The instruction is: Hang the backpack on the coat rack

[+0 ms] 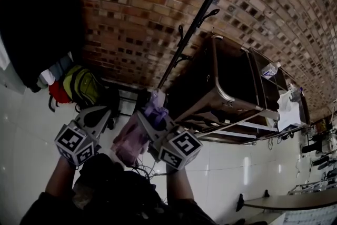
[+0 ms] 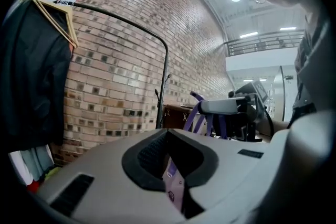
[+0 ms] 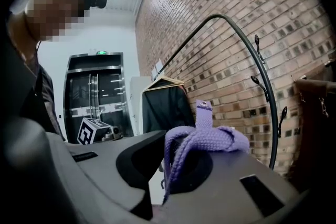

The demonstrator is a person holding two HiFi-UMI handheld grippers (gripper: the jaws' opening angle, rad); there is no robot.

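Note:
A pale pink backpack (image 1: 128,140) with purple straps (image 1: 156,111) hangs between my two grippers in the head view. My left gripper (image 1: 101,115) is shut on a fold of the pink fabric (image 2: 174,187), seen between its jaws (image 2: 170,160). The bunched purple strap (image 3: 206,138) lies across the top of my right gripper (image 3: 168,168), which is shut on it. The black coat rack pole (image 1: 196,22) rises just beyond the grippers, with small hooks (image 1: 210,12) along it. In the right gripper view the pole (image 3: 264,78) curves past on the right, its hooks bare.
A black garment on a wooden hanger (image 1: 37,18) hangs at the upper left against the brick wall (image 1: 137,2). Green and red bags (image 1: 79,87) lie on the floor below it. A dark cabinet with a metal frame (image 1: 221,81) stands right of the rack, a bottle (image 1: 269,69) on it.

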